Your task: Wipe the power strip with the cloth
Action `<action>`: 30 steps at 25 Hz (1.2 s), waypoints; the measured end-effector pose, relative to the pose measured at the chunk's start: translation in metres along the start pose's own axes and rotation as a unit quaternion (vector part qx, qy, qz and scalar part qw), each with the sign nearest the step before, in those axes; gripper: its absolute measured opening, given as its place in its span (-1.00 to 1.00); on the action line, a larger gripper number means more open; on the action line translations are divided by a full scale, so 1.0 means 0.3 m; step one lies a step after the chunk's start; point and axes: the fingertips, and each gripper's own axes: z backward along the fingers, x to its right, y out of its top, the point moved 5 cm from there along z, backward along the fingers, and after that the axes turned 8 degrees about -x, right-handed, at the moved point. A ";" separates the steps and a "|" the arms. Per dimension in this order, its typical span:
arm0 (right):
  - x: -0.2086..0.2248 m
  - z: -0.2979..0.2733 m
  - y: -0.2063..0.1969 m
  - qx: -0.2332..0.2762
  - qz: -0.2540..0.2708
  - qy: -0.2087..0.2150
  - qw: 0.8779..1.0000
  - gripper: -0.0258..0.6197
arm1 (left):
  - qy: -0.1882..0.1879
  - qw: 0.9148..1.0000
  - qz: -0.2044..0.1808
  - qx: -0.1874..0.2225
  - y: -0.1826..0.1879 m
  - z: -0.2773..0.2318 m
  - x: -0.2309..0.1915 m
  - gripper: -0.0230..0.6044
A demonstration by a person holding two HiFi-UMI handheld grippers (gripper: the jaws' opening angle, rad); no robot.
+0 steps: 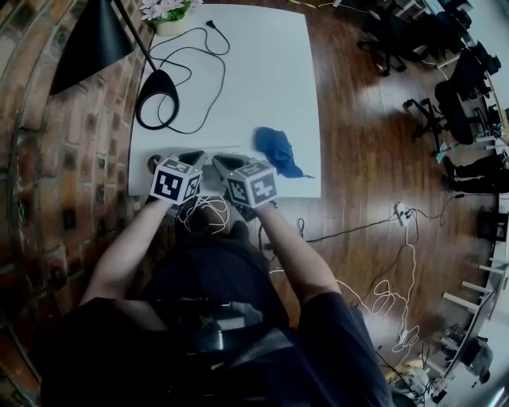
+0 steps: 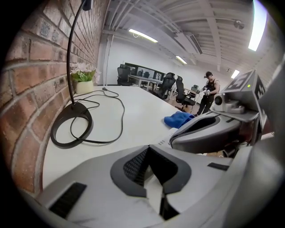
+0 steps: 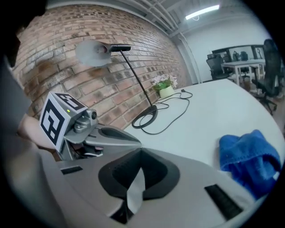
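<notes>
Both hand-held grippers sit at the near edge of the white bench (image 1: 262,71). The left hand-held gripper (image 2: 148,151) is clenched with nothing in it. The right hand-held gripper (image 3: 140,156) is clenched and has nothing in it too.

The blue cloth (image 1: 277,151) lies in a heap on the bench, a little to the right of the right one. The power strip (image 1: 208,149) seems to be the thin white bar just past the jaws, and most of it is hidden.

I think the cloth has to be picked up first. The right one is nearer, so it should open wide, go over, and pinch a thick fold. The left one could hold the strip still. Wipe along the strip, and stay away from the lamp (image 1: 157,99).

The only holder here is the pot (image 1: 169,24) at the far end. It has pale flowers in it.
</notes>
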 end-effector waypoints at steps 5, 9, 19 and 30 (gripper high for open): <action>0.003 -0.009 -0.022 -0.050 0.203 -0.114 0.971 -0.87 | 0.023 0.999 -0.043 0.002 -0.039 -0.010 0.003 -0.91; -0.023 -0.041 -0.097 -0.110 0.282 -0.097 0.948 -0.86 | 0.029 0.998 -0.048 0.014 -0.064 -0.008 0.020 -0.91; -0.031 -0.057 -0.133 -0.133 0.392 -0.115 0.903 -0.91 | 0.037 0.999 0.000 -0.036 -0.108 0.069 -0.060 -0.92; -0.039 -0.176 -0.019 -0.143 0.482 -0.110 0.857 -0.93 | 0.041 0.999 0.015 -0.013 -0.129 0.083 -0.061 -0.92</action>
